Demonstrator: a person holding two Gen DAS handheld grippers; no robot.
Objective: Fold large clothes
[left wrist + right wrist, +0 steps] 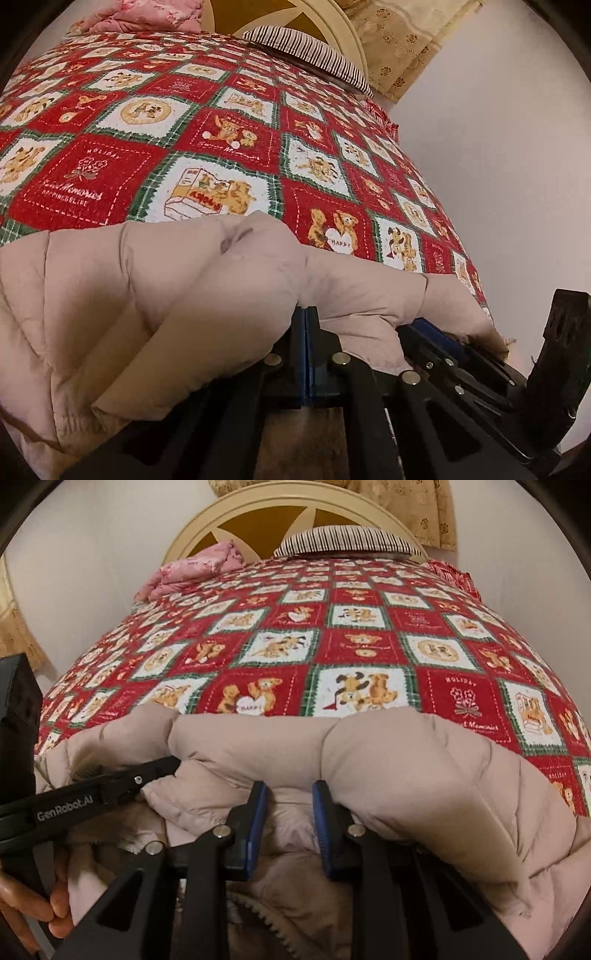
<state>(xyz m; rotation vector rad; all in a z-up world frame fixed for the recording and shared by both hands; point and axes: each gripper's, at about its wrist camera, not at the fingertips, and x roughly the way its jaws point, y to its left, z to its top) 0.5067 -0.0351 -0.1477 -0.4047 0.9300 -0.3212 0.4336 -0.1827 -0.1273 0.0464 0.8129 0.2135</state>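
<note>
Right gripper (290, 794) against quilted jacket (406, 760)

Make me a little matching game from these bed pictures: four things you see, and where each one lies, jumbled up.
Things:
1. puffy beige coat
2. striped pillow
3. pink bundle
4. checked bear blanket

Places:
A. far end, against the headboard's middle and right
B. spread over the whole bed
C. near edge, by the grippers
D. far left corner in the right wrist view

Pairs: 1-C, 2-A, 3-D, 4-B
</note>
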